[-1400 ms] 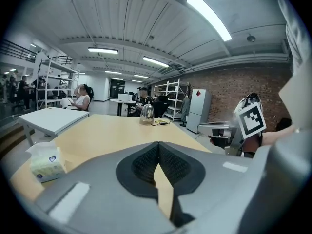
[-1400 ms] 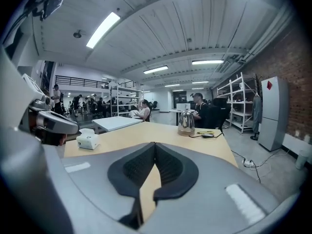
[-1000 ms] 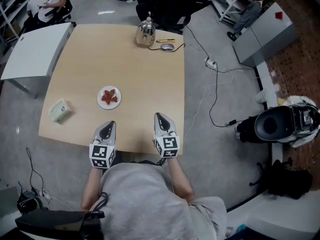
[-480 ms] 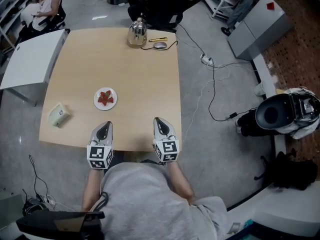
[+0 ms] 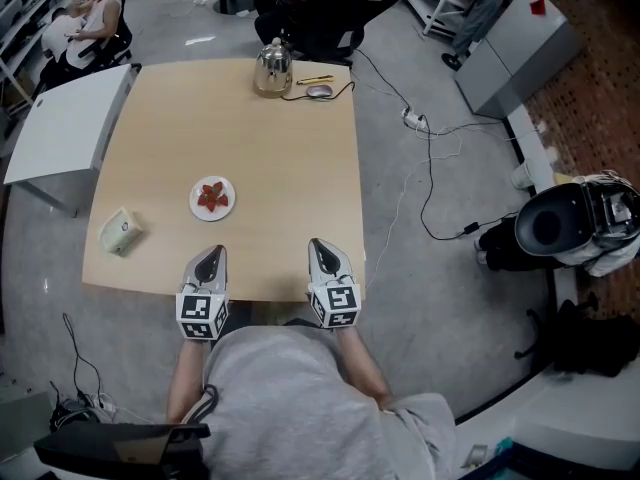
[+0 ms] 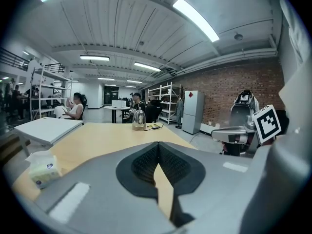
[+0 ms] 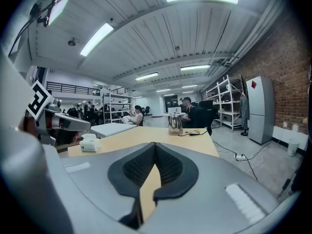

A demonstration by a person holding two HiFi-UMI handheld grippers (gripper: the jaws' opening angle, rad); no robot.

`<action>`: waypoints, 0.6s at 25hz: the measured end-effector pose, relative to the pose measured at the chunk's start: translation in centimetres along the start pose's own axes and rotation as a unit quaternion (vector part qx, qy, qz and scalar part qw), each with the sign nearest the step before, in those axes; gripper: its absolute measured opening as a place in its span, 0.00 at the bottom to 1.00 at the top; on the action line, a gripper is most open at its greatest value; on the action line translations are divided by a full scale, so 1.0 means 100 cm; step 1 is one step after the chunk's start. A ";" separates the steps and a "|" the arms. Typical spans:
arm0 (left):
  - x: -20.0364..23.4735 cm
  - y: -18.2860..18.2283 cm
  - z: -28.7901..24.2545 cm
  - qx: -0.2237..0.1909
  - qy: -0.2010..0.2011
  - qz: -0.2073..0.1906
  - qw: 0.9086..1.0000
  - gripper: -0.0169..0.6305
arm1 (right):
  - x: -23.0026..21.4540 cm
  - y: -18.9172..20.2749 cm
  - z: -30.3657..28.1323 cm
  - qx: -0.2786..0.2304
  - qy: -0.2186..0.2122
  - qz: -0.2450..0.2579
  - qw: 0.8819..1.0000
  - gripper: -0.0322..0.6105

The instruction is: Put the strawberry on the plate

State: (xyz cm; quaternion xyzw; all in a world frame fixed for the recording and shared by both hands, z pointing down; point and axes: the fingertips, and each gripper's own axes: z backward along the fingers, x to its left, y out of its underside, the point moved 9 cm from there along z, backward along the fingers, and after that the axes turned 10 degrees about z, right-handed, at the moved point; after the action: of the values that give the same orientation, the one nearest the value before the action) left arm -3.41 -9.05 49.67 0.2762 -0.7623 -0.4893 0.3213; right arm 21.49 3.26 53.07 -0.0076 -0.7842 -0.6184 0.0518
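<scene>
Workshop hall, wide and open: grey floor (image 5: 440, 298), brick wall (image 7: 287, 67) down one side, metal shelving (image 7: 220, 103), strip lights on a ribbed ceiling. At centre stands a pale wooden desk (image 5: 290, 188), square and mostly bare.

Left tool (image 5: 212, 252) and right tool (image 5: 318, 243) sit side by side over the desk's near edge, both pointing across it, well apart from each other. Each has its jaws together, with the pads meeting at the tips. Neither tool holds anything; only desk surface shows through the slit below the pads. A marker cube (image 5: 202, 315) sits at the back of the left tool, and the right tool carries one too.

Straight ahead of the left tool lies a small white plate (image 5: 212, 184), clear of both tools. The strawberry (image 5: 211, 197) is on it, red and central; whether it is one fruit or several pieces I cannot tell.

Tissue box (image 5: 122, 232) lies near the desk's left edge, left of the plate. At the far edge stands a metal kettle (image 5: 273, 68), with a mouse (image 5: 319, 91) and a pen (image 5: 315, 79) beside it.

A white desk (image 5: 60, 128) stands at the far left corner, with a seated person (image 5: 92, 8) beyond it. Cables (image 5: 428, 178) trail across the floor on the right to a power strip (image 5: 412, 119). A grey cabinet (image 5: 515, 53) stands farther off.
</scene>
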 end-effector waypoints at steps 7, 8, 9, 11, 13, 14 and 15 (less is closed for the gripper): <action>-0.002 0.001 0.003 -0.002 -0.002 -0.002 1.000 0.06 | 0.003 -0.001 0.003 -0.003 -0.005 0.005 1.000 0.06; -0.003 0.001 0.004 -0.002 -0.002 -0.002 1.000 0.06 | 0.003 -0.001 0.004 -0.003 -0.006 0.004 1.000 0.06; -0.003 0.001 0.004 -0.002 -0.002 -0.002 1.000 0.06 | 0.003 -0.002 0.004 -0.004 -0.006 0.004 1.000 0.06; -0.004 0.001 0.006 -0.002 -0.004 -0.001 1.000 0.06 | 0.003 -0.003 0.004 -0.006 -0.007 0.003 1.000 0.06; -0.004 0.001 0.006 -0.003 -0.006 -0.001 1.000 0.06 | 0.003 -0.004 0.004 -0.007 -0.008 0.004 1.000 0.06; -0.004 0.001 0.006 -0.003 -0.006 -0.001 1.000 0.06 | 0.003 -0.004 0.004 -0.007 -0.009 0.004 1.000 0.06; -0.004 0.001 0.007 -0.003 -0.007 -0.001 1.000 0.06 | 0.004 -0.003 0.005 -0.007 -0.009 0.004 1.000 0.06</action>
State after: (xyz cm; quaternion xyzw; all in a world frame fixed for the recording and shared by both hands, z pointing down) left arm -3.69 -8.30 49.47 0.2728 -0.7623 -0.4941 0.3167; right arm 21.06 3.61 52.67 -0.0169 -0.7801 -0.6237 0.0470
